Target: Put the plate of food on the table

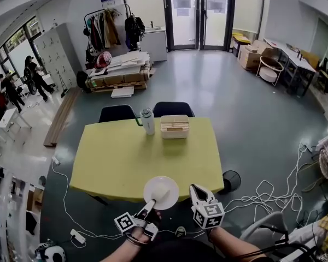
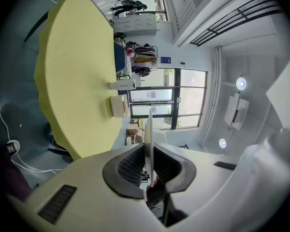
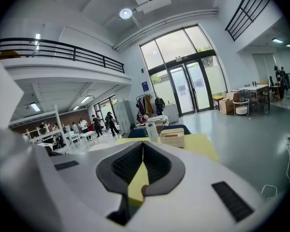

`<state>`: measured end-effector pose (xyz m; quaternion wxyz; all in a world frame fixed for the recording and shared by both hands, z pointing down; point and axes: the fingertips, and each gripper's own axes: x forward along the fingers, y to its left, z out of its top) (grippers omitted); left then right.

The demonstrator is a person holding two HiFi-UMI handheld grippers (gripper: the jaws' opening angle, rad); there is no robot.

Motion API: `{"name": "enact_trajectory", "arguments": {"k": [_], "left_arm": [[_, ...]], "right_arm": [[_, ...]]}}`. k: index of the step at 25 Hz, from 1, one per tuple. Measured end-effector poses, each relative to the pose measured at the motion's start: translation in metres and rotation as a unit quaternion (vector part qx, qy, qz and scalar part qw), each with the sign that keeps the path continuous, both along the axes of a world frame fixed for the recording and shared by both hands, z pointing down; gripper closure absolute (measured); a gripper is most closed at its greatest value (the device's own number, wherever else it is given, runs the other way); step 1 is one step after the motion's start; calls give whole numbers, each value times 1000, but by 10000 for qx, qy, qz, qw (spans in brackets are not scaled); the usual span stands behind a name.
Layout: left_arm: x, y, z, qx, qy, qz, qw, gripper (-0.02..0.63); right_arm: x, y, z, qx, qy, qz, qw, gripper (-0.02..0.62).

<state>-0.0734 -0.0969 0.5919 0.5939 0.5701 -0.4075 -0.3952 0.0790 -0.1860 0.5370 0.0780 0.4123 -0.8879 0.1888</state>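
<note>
Right at the table's (image 1: 126,157) near edge, the white plate (image 1: 173,188) with a pale lump of food (image 1: 160,191) hangs a little past the yellow top. The left gripper (image 1: 148,205) is clamped on the plate's near rim. The right gripper (image 1: 195,190) sits just beside the plate, toward the near right corner, with its jaws pressed together on nothing.

A wide stretch of yellow top lies between the plate and the far edge. At that edge a bottle (image 1: 147,121) and a wooden box (image 1: 174,126) stand side by side. Two dark chairs (image 1: 117,113) are tucked in behind them. Cables (image 1: 262,192) loop over the floor off the table's right edge.

From the head view I cannot tell whether the plate touches the table. The left gripper view shows the plate edge-on as a thin white line between the dark pads, which the head view does not. The right gripper view shows the closed jaws and a slice of yellow below them.
</note>
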Motion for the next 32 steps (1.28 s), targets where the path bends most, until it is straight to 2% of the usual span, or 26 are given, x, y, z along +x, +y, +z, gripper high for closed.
{"name": "enact_trajectory", "arguments": {"k": [5,10,24,32], "left_arm": [[-8,-7,4,-116,-5,-45,9999,565],[-21,-20,6,-116,-37,78,9999,565],[-77,-73,9,-49,-110,924,9957,565],[-83,-90,24,-28,-98,1396,9902,566]], "right_arm": [[-10,-7,10,-156,21,-75,9998,583],[-26,-19,5,-87,-3,-32,10000,583],[-68,-52,-13,99,88,760,9970,583],[-70,-52,0,-21,171,1159,9931,583]]}}
